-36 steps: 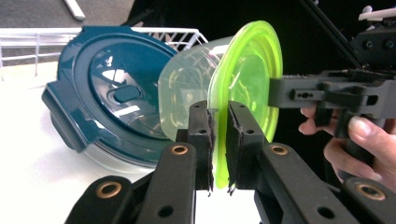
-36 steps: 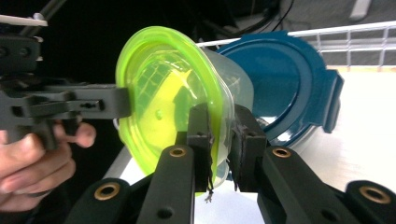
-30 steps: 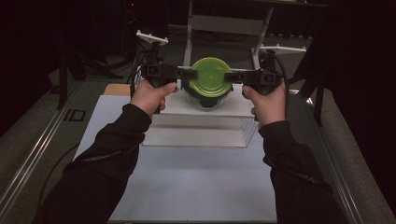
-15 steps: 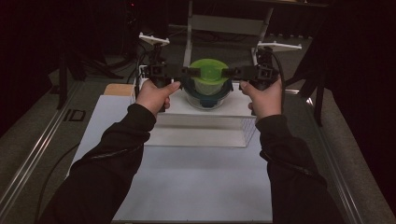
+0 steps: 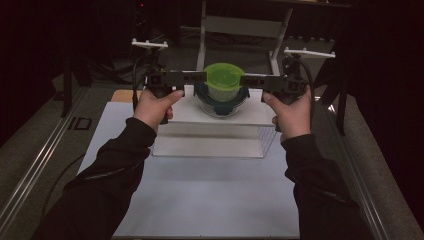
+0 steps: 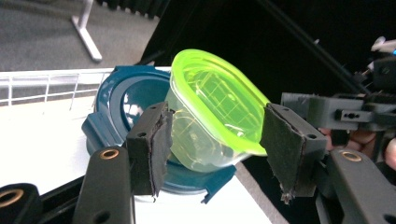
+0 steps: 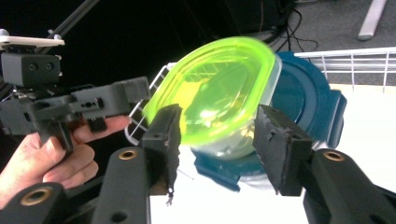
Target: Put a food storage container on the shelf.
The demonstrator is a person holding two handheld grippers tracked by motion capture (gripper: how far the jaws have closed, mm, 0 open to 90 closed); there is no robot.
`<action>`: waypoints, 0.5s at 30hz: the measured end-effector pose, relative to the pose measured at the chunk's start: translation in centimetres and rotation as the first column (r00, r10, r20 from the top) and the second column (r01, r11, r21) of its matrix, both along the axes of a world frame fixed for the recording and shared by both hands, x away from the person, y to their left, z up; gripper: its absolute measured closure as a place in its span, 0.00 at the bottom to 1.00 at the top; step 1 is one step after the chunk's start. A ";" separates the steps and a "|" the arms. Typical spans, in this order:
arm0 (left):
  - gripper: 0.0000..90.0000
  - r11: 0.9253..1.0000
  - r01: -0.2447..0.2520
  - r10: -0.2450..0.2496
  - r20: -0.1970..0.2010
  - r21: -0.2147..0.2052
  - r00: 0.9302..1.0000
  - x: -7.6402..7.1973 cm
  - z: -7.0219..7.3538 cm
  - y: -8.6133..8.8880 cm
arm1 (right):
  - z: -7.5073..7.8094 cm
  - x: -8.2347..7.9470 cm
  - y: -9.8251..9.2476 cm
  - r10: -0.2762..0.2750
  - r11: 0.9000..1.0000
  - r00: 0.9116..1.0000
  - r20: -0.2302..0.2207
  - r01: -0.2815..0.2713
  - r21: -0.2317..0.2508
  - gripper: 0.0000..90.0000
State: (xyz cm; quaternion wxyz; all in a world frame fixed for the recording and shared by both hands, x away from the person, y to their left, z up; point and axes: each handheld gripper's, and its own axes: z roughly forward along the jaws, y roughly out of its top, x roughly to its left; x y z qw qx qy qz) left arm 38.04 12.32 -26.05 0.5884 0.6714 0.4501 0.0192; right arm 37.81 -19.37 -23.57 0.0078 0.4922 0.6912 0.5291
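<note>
A clear tub with a bright green lid (image 5: 222, 77) rests in a dark blue clip-tab container piece (image 5: 222, 102) on a white raised platform (image 5: 215, 117). My left gripper (image 5: 200, 78) reaches in from the left and my right gripper (image 5: 248, 81) from the right. In the left gripper view the tub (image 6: 210, 116) stands between the left gripper's (image 6: 219, 149) parted pads. The right gripper view shows the tub (image 7: 215, 98) between the right gripper's (image 7: 219, 147) pads with gaps. Both grippers' jaws have just been opening, with the tub still between them.
A wire rack edge (image 5: 267, 140) borders the platform, which stands on a white sheet (image 5: 210, 190) over the table. Metal stand legs (image 5: 202, 30) rise behind. Dark floor and a rail (image 5: 35, 160) lie to the left.
Both pairs of jaws have widened off the green-lidded tub. The hands have shifted slightly farther from me, and the tub now sits in the blue piece.
</note>
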 end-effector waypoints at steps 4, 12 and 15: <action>0.42 1.000 0.017 -0.016 0.095 -0.005 0.995 -2.1 -0.3 0.8 | -0.8 -1.4 0.2 0.043 0.999 0.999 0.006 -0.043 0.010 0.66; 0.23 0.996 0.085 -0.082 0.128 -0.020 0.988 -4.3 -2.2 1.6 | -3.0 -2.3 2.1 0.104 0.994 0.995 -0.001 -0.104 -0.041 1.00; 0.16 0.995 0.101 -0.102 0.131 0.012 0.986 -5.3 -3.7 1.7 | -3.5 -2.1 3.1 0.114 0.992 0.993 -0.005 -0.114 -0.050 1.00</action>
